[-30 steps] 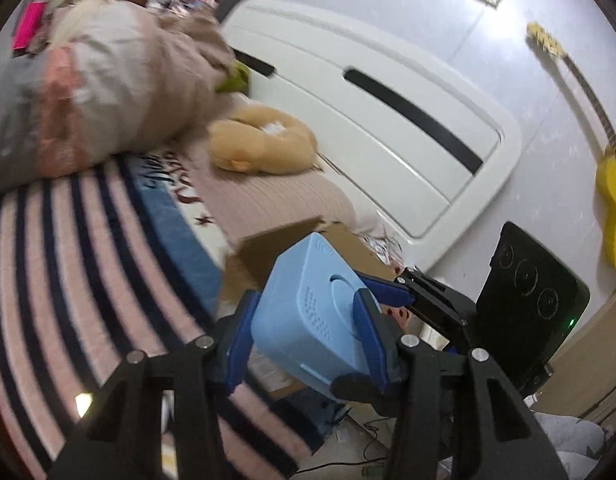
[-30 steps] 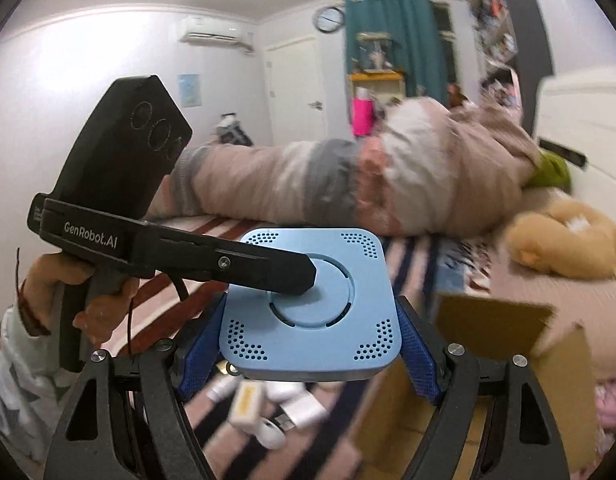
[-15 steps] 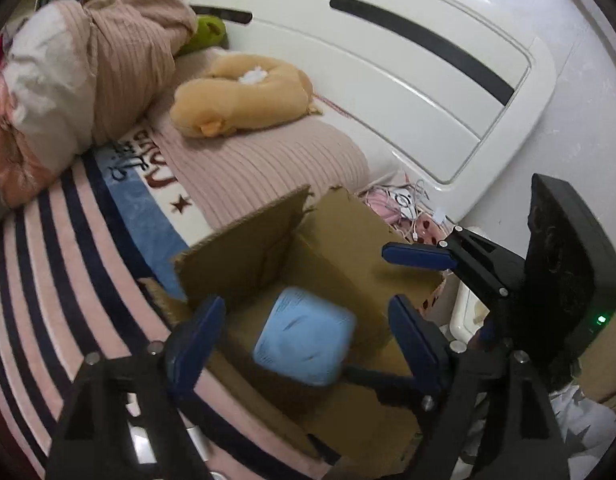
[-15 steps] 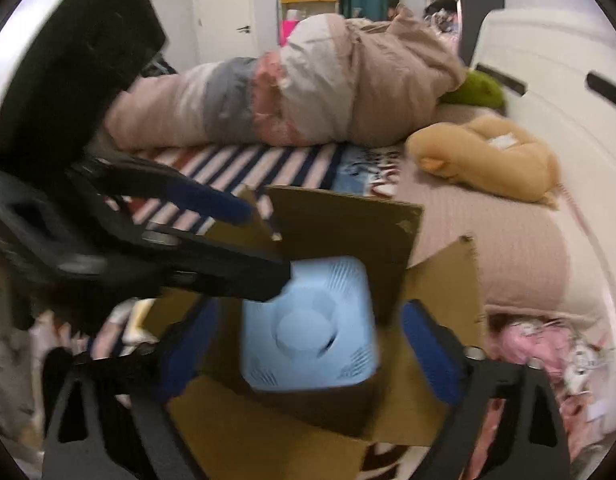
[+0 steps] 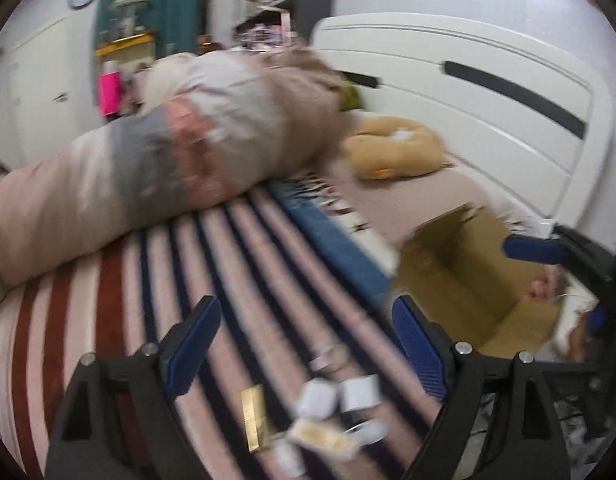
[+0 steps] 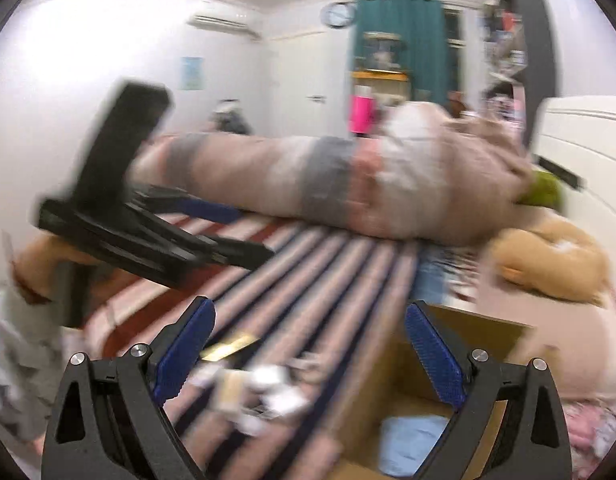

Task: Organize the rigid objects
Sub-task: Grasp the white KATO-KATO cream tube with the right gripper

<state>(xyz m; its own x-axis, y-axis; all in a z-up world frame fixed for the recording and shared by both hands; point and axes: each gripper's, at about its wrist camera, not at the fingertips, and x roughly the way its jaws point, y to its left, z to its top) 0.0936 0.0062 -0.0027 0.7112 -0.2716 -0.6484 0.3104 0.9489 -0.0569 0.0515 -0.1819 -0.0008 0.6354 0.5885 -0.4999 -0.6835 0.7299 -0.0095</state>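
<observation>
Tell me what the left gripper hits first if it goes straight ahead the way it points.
Most likely the striped bedspread. The open left gripper points across it, with the rolled duvet further back. The small scattered objects lie below its line. The picture is blurred, so depth is uncertain.

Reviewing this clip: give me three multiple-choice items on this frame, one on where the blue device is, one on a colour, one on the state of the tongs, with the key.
1. Where is the light blue device?
A. In the right tongs
B. Inside the cardboard box
C. On the striped blanket

2. What colour is the flat bar among the small items on the striped blanket?
A. Gold
B. Green
C. Red

3. What state are the left tongs and right tongs in?
A. Both shut on items
B. Left open, right shut
C. Both open, holding nothing

Key: 1 B, the right wrist view shows it lying in the box. 2 A, it shines gold beside the white pieces. 3 C, each wrist view shows wide gaps between the blue pads.
</observation>
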